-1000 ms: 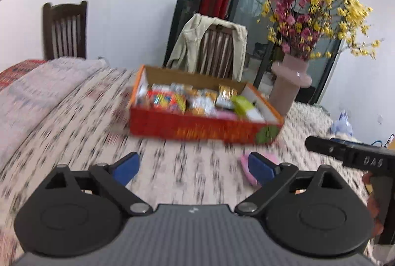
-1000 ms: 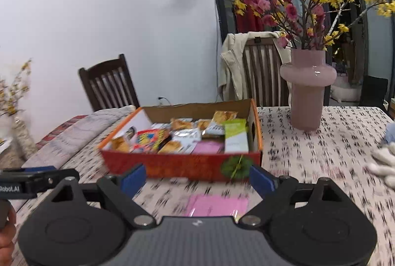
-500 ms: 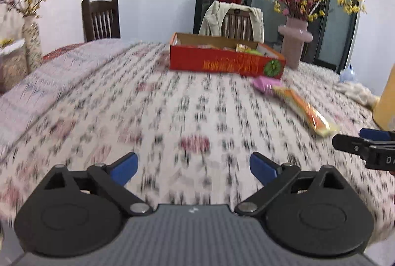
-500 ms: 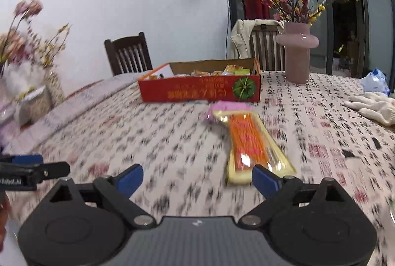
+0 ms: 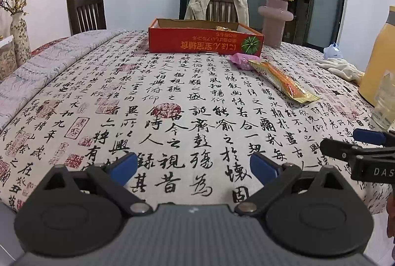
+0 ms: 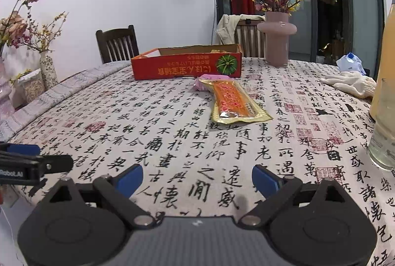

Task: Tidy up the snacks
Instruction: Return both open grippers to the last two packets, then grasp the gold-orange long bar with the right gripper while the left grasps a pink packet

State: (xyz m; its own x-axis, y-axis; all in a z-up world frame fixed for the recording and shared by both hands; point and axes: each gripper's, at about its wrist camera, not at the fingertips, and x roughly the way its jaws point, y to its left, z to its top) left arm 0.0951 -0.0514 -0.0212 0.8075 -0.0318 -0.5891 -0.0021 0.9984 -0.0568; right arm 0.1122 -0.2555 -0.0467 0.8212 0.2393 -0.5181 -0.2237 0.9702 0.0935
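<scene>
A red cardboard box (image 5: 205,42) of snacks stands at the far side of the table; it also shows in the right wrist view (image 6: 186,66). In front of it lie a pink packet (image 5: 240,61) (image 6: 201,83) and a long orange-and-gold snack pack (image 5: 284,80) (image 6: 233,100), side by side and touching. My left gripper (image 5: 193,167) is open and empty near the table's front edge. My right gripper (image 6: 197,178) is open and empty, also near the front edge, to the right of the left one.
A calligraphy-print tablecloth (image 5: 172,98) covers the table. A pink vase of flowers (image 6: 276,41) stands behind the box. White gloves (image 6: 350,84), a yellow jug (image 5: 380,56) and a glass (image 6: 384,140) are on the right. Chairs stand beyond the table.
Both grippers have pulled back from the box to the table's front edge. The box is now far off, and the two packets lie in full view.
</scene>
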